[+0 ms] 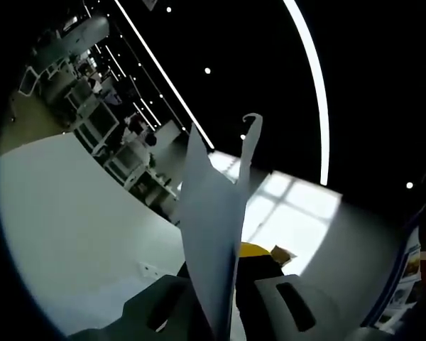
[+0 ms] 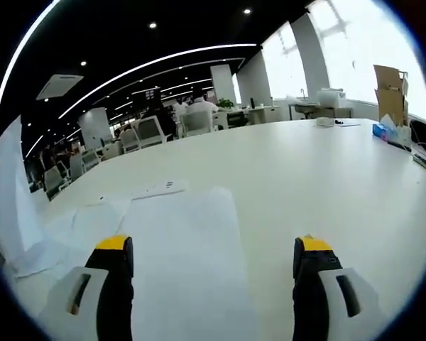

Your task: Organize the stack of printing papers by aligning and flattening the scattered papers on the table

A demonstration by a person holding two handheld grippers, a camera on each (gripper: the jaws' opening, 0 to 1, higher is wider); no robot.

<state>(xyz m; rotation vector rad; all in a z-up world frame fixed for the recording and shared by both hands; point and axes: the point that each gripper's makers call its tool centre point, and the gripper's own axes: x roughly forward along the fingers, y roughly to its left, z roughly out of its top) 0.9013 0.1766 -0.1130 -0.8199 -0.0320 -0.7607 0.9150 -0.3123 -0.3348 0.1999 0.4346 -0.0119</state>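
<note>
Left claw [image 1: 224,298] pinches upright paper sheet [image 1: 211,241]; right claw [image 2: 211,277] wide above papers [image 2: 177,249] on table [image 2: 326,177]

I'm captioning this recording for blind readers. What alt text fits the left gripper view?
The left gripper is shut on a sheet of white paper that stands up between its jaws, the top edge curling. Behind it are a dark ceiling with a long light strip and rows of office desks.
</note>
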